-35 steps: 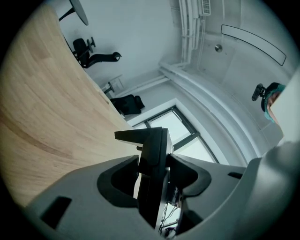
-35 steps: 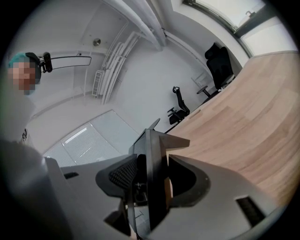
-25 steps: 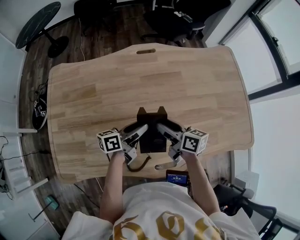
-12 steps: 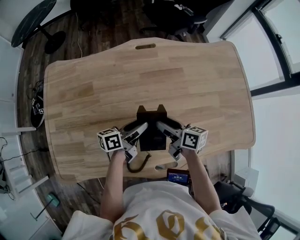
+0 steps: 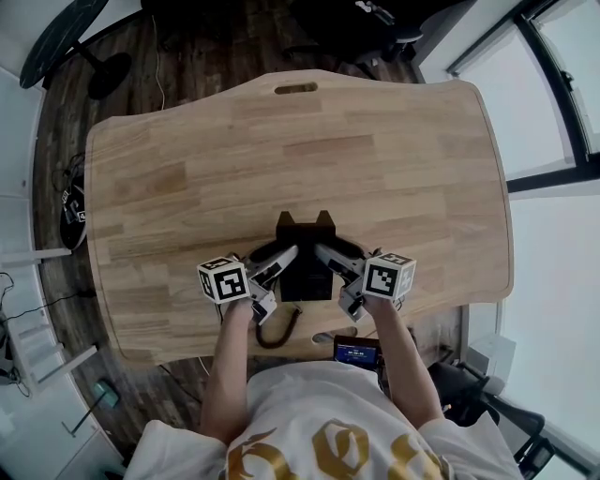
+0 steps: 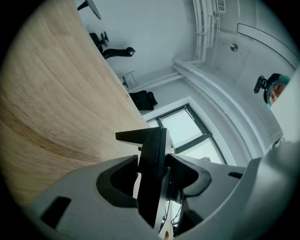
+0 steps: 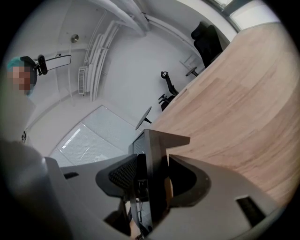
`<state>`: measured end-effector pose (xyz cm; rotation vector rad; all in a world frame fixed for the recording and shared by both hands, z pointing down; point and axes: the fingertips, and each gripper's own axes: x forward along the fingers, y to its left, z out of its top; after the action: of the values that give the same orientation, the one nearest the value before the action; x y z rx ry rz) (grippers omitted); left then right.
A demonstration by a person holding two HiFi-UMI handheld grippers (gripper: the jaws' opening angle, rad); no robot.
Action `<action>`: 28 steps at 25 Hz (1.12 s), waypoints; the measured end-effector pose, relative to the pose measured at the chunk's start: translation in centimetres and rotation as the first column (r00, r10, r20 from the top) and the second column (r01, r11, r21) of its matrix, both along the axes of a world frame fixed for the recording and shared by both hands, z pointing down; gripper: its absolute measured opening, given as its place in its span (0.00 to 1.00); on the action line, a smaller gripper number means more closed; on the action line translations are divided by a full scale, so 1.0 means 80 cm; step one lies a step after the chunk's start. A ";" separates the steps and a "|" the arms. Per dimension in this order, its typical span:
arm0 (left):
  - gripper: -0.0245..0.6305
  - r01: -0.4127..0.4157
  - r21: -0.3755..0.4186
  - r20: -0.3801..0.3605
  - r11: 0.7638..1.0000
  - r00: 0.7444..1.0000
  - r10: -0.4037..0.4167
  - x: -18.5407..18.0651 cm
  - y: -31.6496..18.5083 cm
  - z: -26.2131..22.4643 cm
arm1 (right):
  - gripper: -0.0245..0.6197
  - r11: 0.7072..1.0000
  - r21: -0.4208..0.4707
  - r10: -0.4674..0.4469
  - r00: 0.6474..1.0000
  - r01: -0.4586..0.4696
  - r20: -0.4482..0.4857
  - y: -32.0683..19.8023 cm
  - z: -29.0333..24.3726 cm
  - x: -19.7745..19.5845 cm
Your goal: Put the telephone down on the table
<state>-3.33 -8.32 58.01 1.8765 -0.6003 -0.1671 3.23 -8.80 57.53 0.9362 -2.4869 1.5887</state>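
A black telephone hangs low over the near part of the wooden table, held from both sides. My left gripper is shut on its left edge and my right gripper is shut on its right edge. In the left gripper view the telephone's edge stands clamped between the grey jaws. The right gripper view shows the telephone's other edge pinched the same way. A dark cord dangles from the telephone over the table's near edge. Whether the telephone touches the table I cannot tell.
The table's far rim has a slot-shaped cutout. A small device with a lit screen sits at the person's waist. Office chairs stand beyond the table, a round stand base at far left, windows to the right.
Both grippers have sunk slightly toward the table with the telephone still held between them. Their grip has not altered.
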 end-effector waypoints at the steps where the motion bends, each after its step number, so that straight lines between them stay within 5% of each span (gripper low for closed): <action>1: 0.35 0.001 -0.003 0.003 1.000 1.000 -0.001 0.000 0.000 0.002 | 0.34 1.000 -0.005 -0.003 1.000 0.003 0.000 0.000 0.002 -0.001; 23: 0.35 0.013 -0.026 0.028 1.000 1.000 -0.012 -0.001 -0.010 0.018 | 0.34 0.999 -0.034 -0.001 1.000 0.001 0.022 -0.011 0.021 -0.002; 28: 0.41 0.042 -0.068 0.054 0.997 0.998 -0.038 -0.005 -0.010 0.026 | 0.35 0.999 -0.041 0.008 1.000 -0.007 0.025 -0.010 0.023 -0.003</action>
<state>-3.76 -9.16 60.07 1.8080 -0.6721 -0.1215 3.00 -9.59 59.38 0.9271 -2.4599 1.6576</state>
